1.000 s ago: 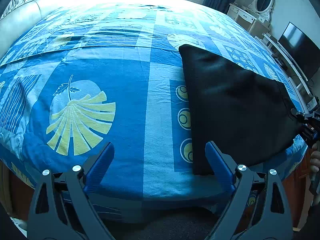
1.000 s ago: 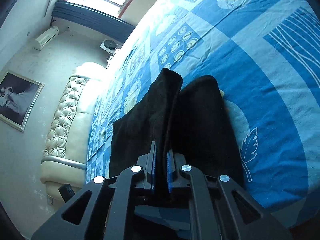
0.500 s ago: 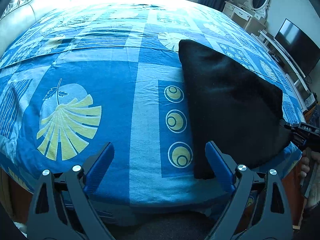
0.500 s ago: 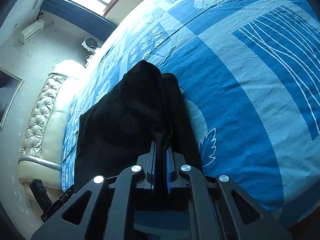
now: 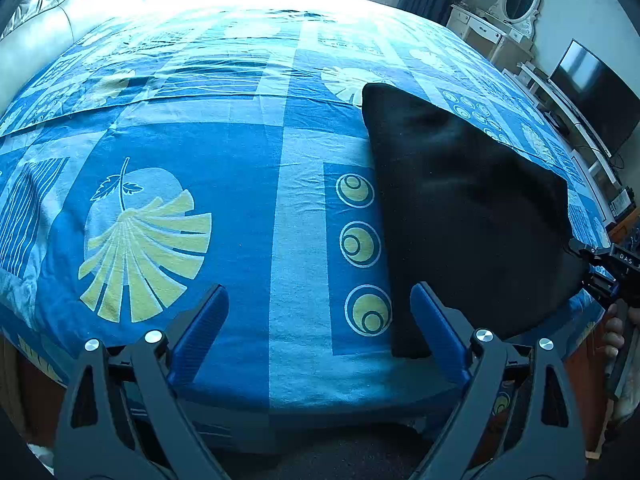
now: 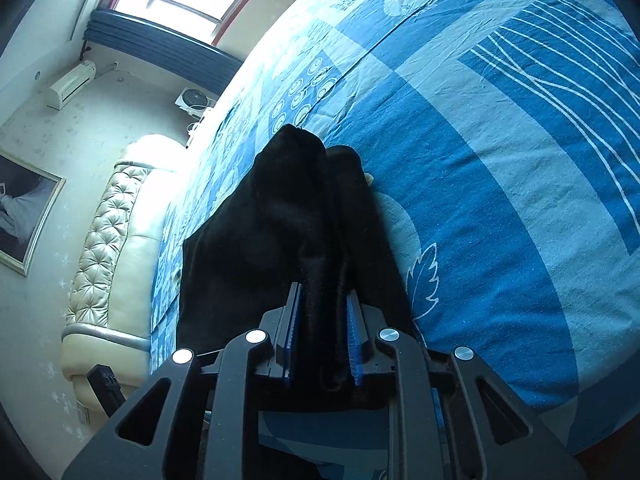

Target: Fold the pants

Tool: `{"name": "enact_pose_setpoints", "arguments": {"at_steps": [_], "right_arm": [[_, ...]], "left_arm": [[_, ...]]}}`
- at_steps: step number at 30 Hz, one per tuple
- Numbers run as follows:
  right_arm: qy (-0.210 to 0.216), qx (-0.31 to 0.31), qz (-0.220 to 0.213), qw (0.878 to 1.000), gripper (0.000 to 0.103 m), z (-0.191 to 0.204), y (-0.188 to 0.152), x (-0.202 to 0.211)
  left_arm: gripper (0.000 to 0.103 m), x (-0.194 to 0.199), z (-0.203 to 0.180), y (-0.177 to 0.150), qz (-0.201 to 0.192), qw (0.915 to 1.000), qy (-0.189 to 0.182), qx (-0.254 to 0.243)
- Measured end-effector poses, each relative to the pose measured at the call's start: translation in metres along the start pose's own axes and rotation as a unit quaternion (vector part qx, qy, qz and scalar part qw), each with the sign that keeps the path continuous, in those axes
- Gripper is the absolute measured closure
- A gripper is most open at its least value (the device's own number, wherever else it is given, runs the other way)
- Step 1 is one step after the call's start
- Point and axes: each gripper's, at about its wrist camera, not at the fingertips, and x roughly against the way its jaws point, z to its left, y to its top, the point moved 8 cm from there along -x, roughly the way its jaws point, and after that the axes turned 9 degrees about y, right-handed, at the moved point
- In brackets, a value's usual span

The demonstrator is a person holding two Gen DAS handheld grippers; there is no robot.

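Two blue-padded fingers of the left gripper (image 5: 318,322) are standing wide apart in the left wrist view, with nothing between them, hovering over the near edge of the bed (image 5: 208,184). Black pants (image 5: 468,216) are lying folded on the patterned blue sheet, to the right of the gripper, their near corner sitting just beside its right finger. At the far right edge, the right gripper (image 5: 596,276) is meeting the pants' edge, with a hand (image 5: 614,330) behind it.

Seen from the right wrist, the right gripper (image 6: 322,334) is opening its jaws, and a bunched fold of the pants (image 6: 288,216) is sitting between the blue pads, filling the narrow gap. The rest of the garment is spreading away across the bed (image 6: 500,184) toward the tufted headboard (image 6: 104,248).
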Motion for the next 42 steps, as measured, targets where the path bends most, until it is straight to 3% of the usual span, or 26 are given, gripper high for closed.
{"name": "enact_pose_setpoints", "arguments": {"at_steps": [1,3,5,8,11,16,20,25,26,28,32,36,42], "right_arm": [[0.002,0.001,-0.006,1.0,0.07,0.001,0.002,0.005],[0.0,0.005,-0.021,1.0,0.051,0.002,0.005,0.014],[-0.016,0.007,-0.036,0.999,0.041,-0.002,0.008,0.023],[-0.009,-0.005,-0.031,0.999,0.041,-0.01,0.006,0.025],[0.001,-0.018,-0.008,1.0,0.04,-0.018,-0.002,0.016],[0.02,-0.014,0.021,0.999,0.037,-0.017,-0.01,0.004],[0.024,0.0,0.035,0.999,0.031,-0.012,-0.015,-0.002],[0.021,0.017,0.043,0.999,0.032,-0.008,-0.017,-0.008],[0.011,0.024,0.045,0.999,0.038,-0.01,-0.016,-0.008],[-0.003,0.031,0.046,0.998,0.045,-0.012,-0.016,-0.009],[0.001,0.036,0.04,0.999,0.056,-0.011,-0.013,-0.006],[0.001,0.039,0.033,0.999,0.059,-0.006,-0.011,-0.007],[0.014,0.038,0.033,0.999,0.062,0.007,-0.012,-0.013]], "left_arm": [[0.011,0.001,0.0,0.001,0.001,1.0,-0.006,0.001],[0.011,0.001,-0.001,0.003,0.004,0.9997,-0.022,0.008],[0.011,0.001,-0.003,0.005,0.003,0.9993,-0.033,0.013],[0.011,0.0,-0.01,0.009,0.005,0.9979,-0.063,0.015],[0.011,-0.004,-0.023,0.01,0.019,0.9916,-0.126,0.024],[0.011,-0.019,-0.045,0.013,0.05,0.9772,-0.205,0.027],[0.011,-0.034,-0.056,0.015,0.079,0.9644,-0.248,0.048],[0.012,-0.049,-0.072,0.012,0.112,0.9459,-0.294,0.077],[0.025,-0.05,-0.076,0.011,0.111,0.9463,-0.295,0.07],[0.039,-0.057,-0.082,0.007,0.114,0.956,-0.267,0.044],[0.056,-0.054,-0.086,0.009,0.106,0.9621,-0.25,0.029],[0.064,-0.045,-0.09,0.012,0.083,0.9716,-0.222,0.002],[0.067,-0.037,-0.081,0.014,0.065,0.9783,-0.196,-0.01]]}}
